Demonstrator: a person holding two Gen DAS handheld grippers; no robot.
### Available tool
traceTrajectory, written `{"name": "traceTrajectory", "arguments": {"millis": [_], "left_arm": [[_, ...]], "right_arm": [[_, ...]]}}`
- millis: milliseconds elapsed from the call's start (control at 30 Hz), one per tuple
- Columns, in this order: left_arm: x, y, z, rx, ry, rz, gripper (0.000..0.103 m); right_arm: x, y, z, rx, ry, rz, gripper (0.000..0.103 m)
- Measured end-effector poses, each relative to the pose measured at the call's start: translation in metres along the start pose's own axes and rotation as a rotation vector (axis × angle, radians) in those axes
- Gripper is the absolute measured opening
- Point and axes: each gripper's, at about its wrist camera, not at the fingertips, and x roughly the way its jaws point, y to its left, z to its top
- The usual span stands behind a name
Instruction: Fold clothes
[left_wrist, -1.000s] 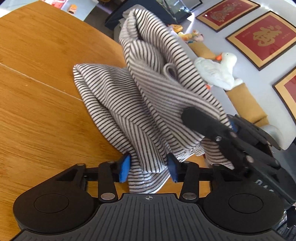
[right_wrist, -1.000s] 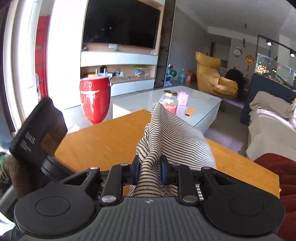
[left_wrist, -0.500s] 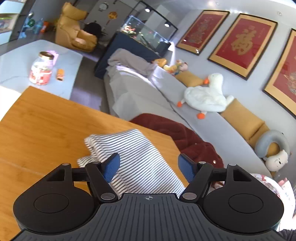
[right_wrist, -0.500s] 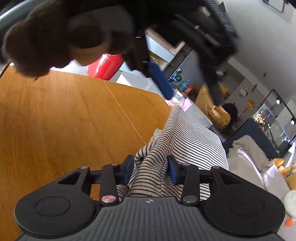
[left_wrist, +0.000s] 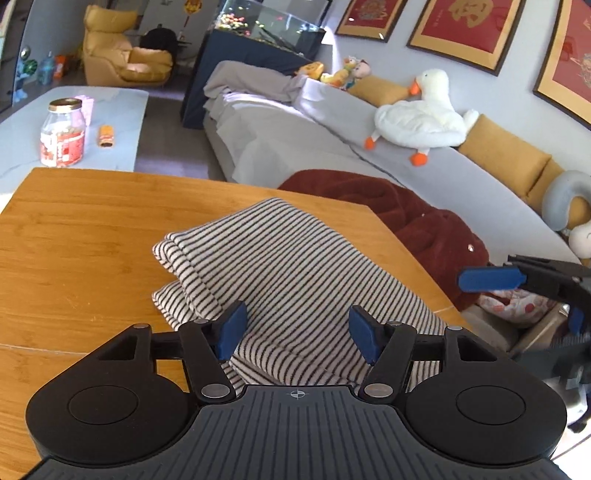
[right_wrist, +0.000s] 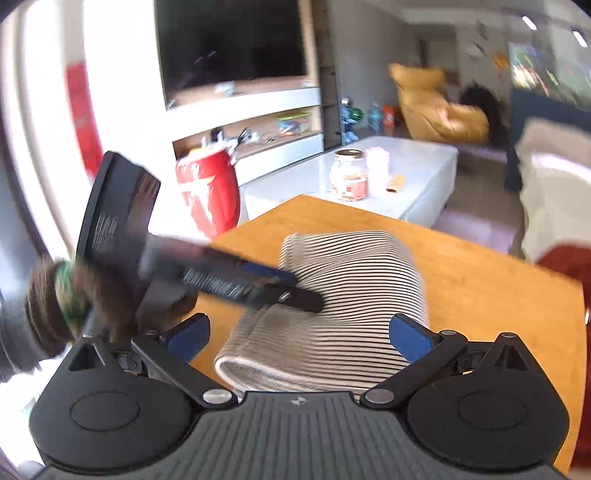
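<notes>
Left wrist view, your left gripper (left_wrist: 297, 334): the two blue fingers (left_wrist: 232, 329) stand spread wide and pinch nothing.
Left view, shirt (left_wrist: 295, 269): the striped shirt lies folded on the wooden table (left_wrist: 81, 240), straight ahead of your fingers and running back under the gap between them. Its stacked folded edges sit just past your left finger. Neither finger clearly touches the cloth.
Left view, your right gripper (left_wrist: 517, 295): it shows off to the right of your fingers, beyond the table edge, one blue finger pointing inward, with nothing seen in it.
Left view, surroundings: a dark red blanket (left_wrist: 424, 221) lies past the table's far right edge, on a grey sofa (left_wrist: 332, 122).
Right wrist view, your right gripper (right_wrist: 299, 334): its blue fingers (right_wrist: 410, 338) are spread very wide, empty.
Right view, shirt (right_wrist: 343, 295): the folded bundle lies on the table (right_wrist: 498, 295) between and ahead of the fingers, apart from both.
Right view, your left gripper (right_wrist: 280, 284): blurred, it reaches in from the left, its tip over the shirt's near left part; you cannot tell whether it touches.
</notes>
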Motion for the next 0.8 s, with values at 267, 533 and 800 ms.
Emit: {"name": "traceTrajectory", "arguments": {"millis": [267, 533, 800], "left_arm": [[-0.004, 0.008, -0.004, -0.027, -0.006, -0.023, 0.067], [-0.004, 0.024, -0.015, -0.101, 0.048, -0.004, 0.082], [-0.006, 0.034, -0.020, -0.127, 0.047, -0.044, 0.082]], "right_arm": [[0.032, -0.102, 0.018, 0.377, -0.042, -0.059, 0.103], [0.131, -0.138, 0.017, 0.538, 0.186, 0.157, 0.101], [0.104, -0.097, 0.010, 0.399, 0.134, 0.144, 0.074]]}}
